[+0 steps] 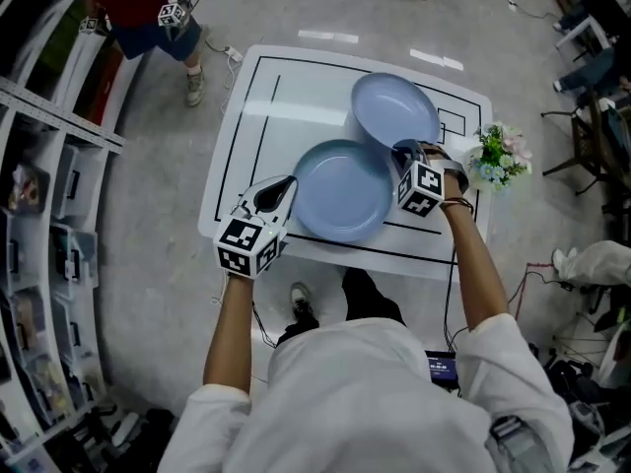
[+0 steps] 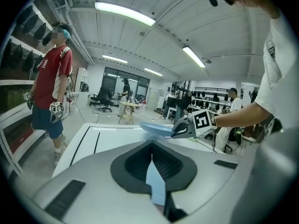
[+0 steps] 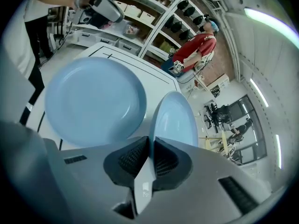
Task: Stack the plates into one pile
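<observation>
Currently the right claw [image 1: 405, 150] is clamping the far plate [image 1: 389, 106] by its rim, tilted off the surface [image 1: 296, 87]. The near plate [image 1: 340, 190] is lying just left of that claw. The left claw [image 1: 289, 181], jaws together, is hovering at its left rim.

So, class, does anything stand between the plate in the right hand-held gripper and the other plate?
Nothing visible does. The far plate, gripped at its rim by the right hand-held gripper, is right beside the near plate, whose face is bare; the left hand-held gripper holds only its left rim.
</observation>
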Action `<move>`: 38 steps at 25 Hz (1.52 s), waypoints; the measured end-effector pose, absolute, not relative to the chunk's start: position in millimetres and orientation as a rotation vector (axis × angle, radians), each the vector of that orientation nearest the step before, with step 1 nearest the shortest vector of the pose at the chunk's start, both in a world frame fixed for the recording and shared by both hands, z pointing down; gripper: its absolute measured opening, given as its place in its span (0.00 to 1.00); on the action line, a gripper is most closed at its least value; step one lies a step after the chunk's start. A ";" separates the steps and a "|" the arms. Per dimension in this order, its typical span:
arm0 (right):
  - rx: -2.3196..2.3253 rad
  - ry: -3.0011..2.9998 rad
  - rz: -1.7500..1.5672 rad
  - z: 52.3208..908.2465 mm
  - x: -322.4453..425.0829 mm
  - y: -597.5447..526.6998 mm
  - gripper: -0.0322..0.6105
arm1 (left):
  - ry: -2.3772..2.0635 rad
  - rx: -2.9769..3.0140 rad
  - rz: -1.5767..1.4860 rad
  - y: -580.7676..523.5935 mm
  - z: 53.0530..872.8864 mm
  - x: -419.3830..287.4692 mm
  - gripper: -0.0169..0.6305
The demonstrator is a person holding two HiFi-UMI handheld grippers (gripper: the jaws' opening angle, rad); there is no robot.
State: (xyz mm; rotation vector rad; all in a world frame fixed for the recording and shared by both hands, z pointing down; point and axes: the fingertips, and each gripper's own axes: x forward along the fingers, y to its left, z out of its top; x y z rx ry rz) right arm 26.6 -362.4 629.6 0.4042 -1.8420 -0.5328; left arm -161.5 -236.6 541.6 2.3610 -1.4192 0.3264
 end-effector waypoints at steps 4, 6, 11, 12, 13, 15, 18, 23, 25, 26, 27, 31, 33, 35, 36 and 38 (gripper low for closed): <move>0.472 -1.845 -0.529 595.3 25.5 -323.9 0.11 | -1.403 2.405 0.297 -208.9 525.8 -166.8 0.06; 0.500 -1.849 -0.532 580.3 24.1 -303.3 0.11 | -1.396 2.425 0.286 -195.2 521.1 -168.0 0.06; 0.512 -1.857 -0.558 554.8 8.5 -248.2 0.11 | -1.399 2.448 0.264 -158.7 511.4 -175.8 0.06; 0.506 -1.861 -0.561 553.3 4.4 -238.5 0.11 | -1.402 2.449 0.259 -152.3 509.7 -177.4 0.06; 0.498 -1.864 -0.562 553.2 0.4 -229.3 0.11 | -1.406 2.450 0.256 -146.1 508.3 -178.9 0.06; 0.479 -1.868 -0.563 556.2 -8.1 -212.6 0.11 | -1.411 2.454 0.260 -133.8 506.5 -182.3 0.06; 0.444 -1.873 -0.557 567.6 -25.3 -191.1 0.11 | -1.418 2.454 0.282 -115.9 508.2 -191.7 0.06; 0.380 -1.861 -0.545 597.0 -47.5 -165.5 0.11 | -1.430 2.418 0.298 -89.9 520.5 -211.0 0.06; 0.361 -1.842 -0.548 607.7 -52.1 -161.7 0.11 | -1.434 2.405 0.309 -82.0 525.7 -217.7 0.06; 0.354 -1.829 -0.554 612.8 -53.6 -161.1 0.11 | -1.436 2.399 0.316 -78.6 528.4 -220.7 0.06; 0.347 -1.816 -0.558 617.6 -54.6 -160.4 0.11 | -1.438 2.394 0.324 -75.1 531.1 -223.1 0.06; 0.319 -1.787 -0.566 629.9 -59.2 -152.9 0.10 | -1.438 2.382 0.349 -61.6 538.9 -230.0 0.06; 0.305 -1.780 -0.566 635.6 -61.9 -147.2 0.10 | -1.436 2.378 0.360 -56.7 542.4 -233.5 0.06; 0.294 -1.781 -0.546 643.4 -62.6 -142.3 0.10 | -1.434 2.370 0.368 -53.4 546.2 -236.2 0.06; 0.291 -1.790 -0.523 647.6 -62.3 -140.3 0.11 | -1.433 2.368 0.371 -52.2 547.6 -236.8 0.06; 0.300 -1.829 -0.466 652.8 -61.8 -138.5 0.16 | -1.431 2.368 0.376 -50.5 549.1 -236.9 0.06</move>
